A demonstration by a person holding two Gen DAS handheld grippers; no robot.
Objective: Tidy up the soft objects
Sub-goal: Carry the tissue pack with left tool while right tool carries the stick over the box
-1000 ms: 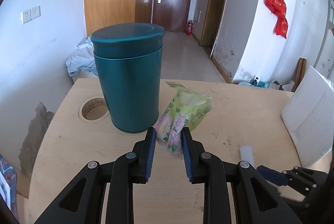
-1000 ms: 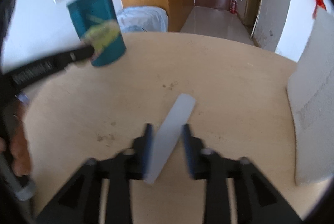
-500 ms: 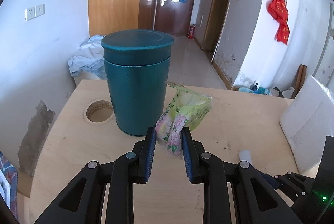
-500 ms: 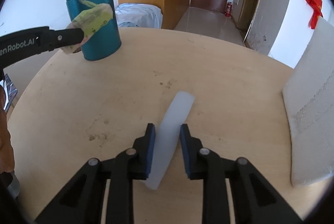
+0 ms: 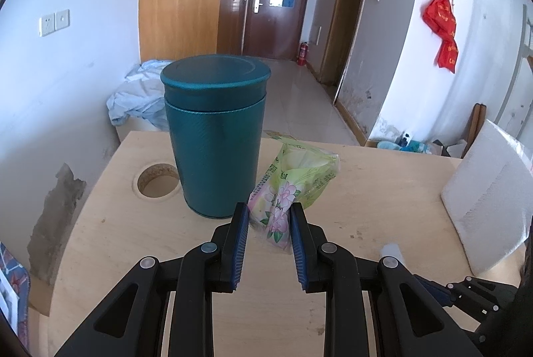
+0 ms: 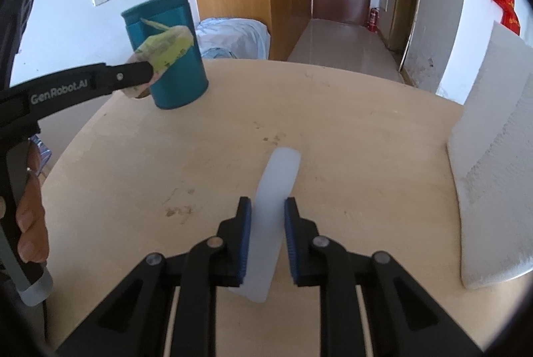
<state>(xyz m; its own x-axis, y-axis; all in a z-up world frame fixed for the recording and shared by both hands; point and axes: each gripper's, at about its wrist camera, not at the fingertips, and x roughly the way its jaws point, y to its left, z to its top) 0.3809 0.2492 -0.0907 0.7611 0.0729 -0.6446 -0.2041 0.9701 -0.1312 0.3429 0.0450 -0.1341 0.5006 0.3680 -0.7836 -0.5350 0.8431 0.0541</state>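
Tissue pack [image 5: 293, 187]: green and pink flowered soft pack, clamped by its near end between the left gripper's blue pads; in the right wrist view it hangs in the air in front of the canister, clear of the table
White strip [image 6: 271, 213]: pale, translucent, flat and long, running away from the right wrist camera over the table, its far rounded end free
Left gripper [image 5: 269, 217]: clenched on the tissue pack, pads pressing both sides; the grip looks the same as a second ago
Right gripper [image 6: 267, 213]: jaws have just been closing, from well apart around the white strip a second ago to pads now against its two long edges (whether the strip is lifted off the wood I cannot tell)
Teal canister [image 5: 215, 137]: upright with its lid on, just left of the tissue pack; sits lower in the left wrist view than a second ago, more of the lid top showing
Table [image 5: 383, 183]: pale round wooden top with scuff marks
Hole [image 5: 156, 182]: round cut-out in the table, just left of the canister
Foam board [image 6: 493, 157]: white, standing on edge at the table's right side
Hand [image 6: 31, 223]: person's fingers wrapped round the left gripper's handle at the left edge of the right wrist view, sharp now where it was blurred a second ago
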